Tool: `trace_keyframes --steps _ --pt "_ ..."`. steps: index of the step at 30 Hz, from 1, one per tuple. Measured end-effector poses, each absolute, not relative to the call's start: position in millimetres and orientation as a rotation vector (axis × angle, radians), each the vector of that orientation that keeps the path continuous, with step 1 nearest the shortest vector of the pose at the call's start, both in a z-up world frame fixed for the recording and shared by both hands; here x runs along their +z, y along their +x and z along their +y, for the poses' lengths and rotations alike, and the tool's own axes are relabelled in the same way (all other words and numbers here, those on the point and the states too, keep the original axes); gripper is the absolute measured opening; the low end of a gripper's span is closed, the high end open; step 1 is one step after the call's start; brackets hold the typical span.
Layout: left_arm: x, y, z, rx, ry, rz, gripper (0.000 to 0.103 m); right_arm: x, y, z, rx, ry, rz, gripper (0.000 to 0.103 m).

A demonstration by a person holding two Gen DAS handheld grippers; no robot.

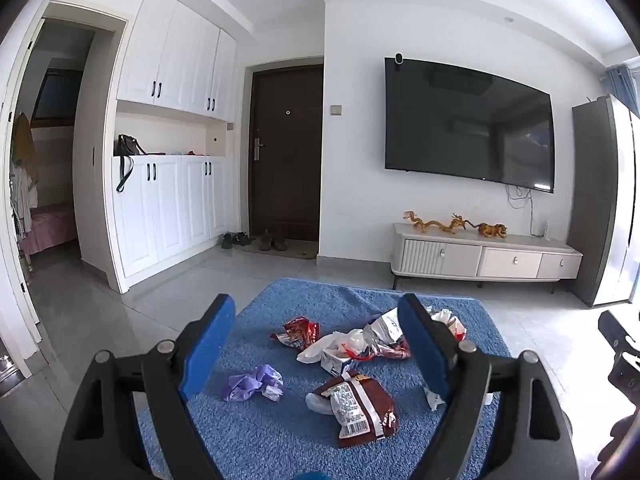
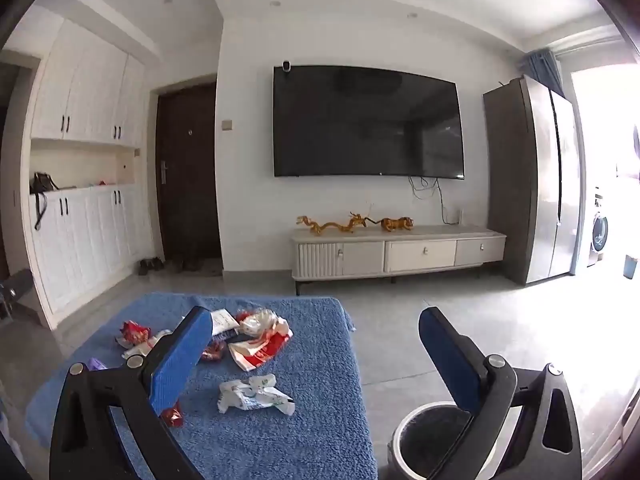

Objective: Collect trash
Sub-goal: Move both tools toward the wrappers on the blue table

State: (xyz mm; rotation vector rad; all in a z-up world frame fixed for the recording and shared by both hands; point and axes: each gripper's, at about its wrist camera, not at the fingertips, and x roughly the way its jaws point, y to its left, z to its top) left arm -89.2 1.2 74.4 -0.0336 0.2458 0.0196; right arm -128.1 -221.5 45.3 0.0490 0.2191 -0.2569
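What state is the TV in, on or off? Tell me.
Off. The wall-mounted TV shows a dark screen with only faint room reflections, no picture, in both wrist views.

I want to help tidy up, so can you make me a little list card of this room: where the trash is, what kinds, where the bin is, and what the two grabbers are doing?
trash place: blue cloth
trash kinds: brown snack bag, purple scrap, red wrapper, white wrapper
bin: trash can, on the floor beside the cloth
left gripper: open, empty
right gripper: open, empty
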Motion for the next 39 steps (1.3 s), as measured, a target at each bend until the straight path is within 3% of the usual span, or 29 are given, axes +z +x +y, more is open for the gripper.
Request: trace_keyframes --steps 39 --pt "48.3 32.0 9.3 -0.043 -0.033 0.412 0.083 25.3 -26.8 -240.4 -0.259 -0.033 0.375 0.103"
